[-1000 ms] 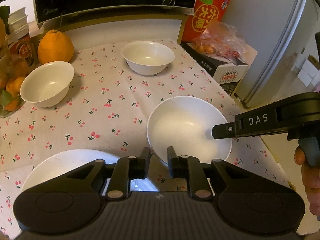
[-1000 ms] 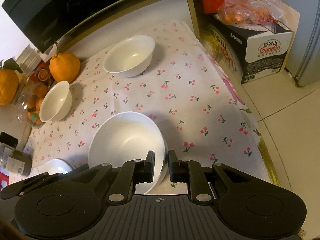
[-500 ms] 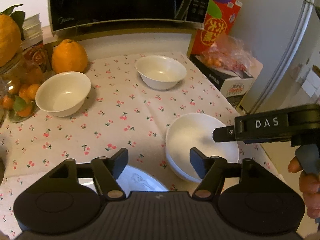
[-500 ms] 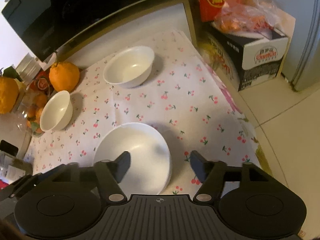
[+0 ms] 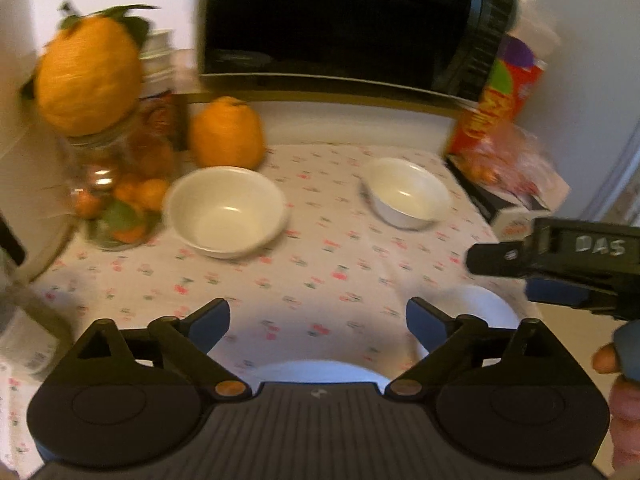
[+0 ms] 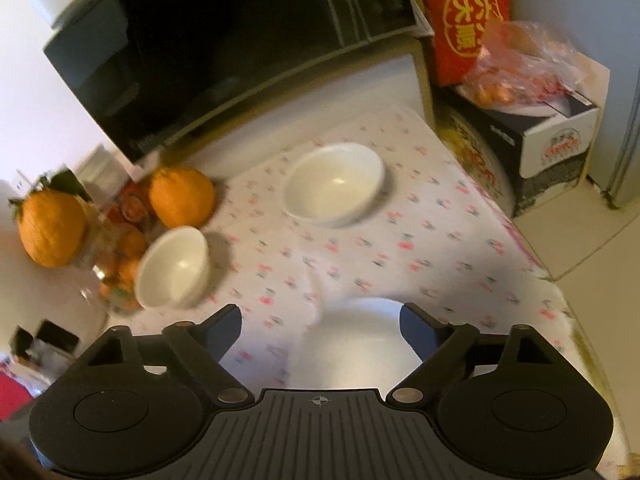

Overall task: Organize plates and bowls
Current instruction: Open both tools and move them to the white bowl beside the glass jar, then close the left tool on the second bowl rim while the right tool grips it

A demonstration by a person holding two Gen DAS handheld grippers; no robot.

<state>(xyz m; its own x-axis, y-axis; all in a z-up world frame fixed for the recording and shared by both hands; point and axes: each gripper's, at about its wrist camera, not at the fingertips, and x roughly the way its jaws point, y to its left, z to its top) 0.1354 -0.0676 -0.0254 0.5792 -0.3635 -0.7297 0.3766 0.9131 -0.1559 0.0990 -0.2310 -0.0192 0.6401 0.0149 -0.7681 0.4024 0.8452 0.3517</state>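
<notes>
Three white bowls stand on the cherry-print cloth. The near bowl (image 6: 360, 344) lies low between my right gripper's (image 6: 320, 322) fingers, and the pads are clear of it as the jaws are opening. The same near bowl (image 5: 486, 308) peeks out behind the right finger of my left gripper (image 5: 318, 320), whose jaws are also opening with nothing between them. A white plate (image 5: 320, 372) shows just under that gripper. The left bowl (image 5: 226, 212) and far bowl (image 5: 406, 192) sit farther back. My right gripper (image 5: 492, 258) reaches in from the right, a hand below it.
A black microwave (image 5: 340, 24) stands at the back. Large oranges (image 5: 226, 132) and a glass jar of fruit (image 5: 120, 200) crowd the back left. A red carton (image 6: 468, 16) and a cardboard box (image 6: 552, 140) with bagged fruit stand right. The table edge drops to tiled floor (image 6: 592, 240).
Both grippers were shut at the near bowl's rim; they have opened wide and drawn back and up. The bowl stays on the cloth. The left view has swung toward the left bowl.
</notes>
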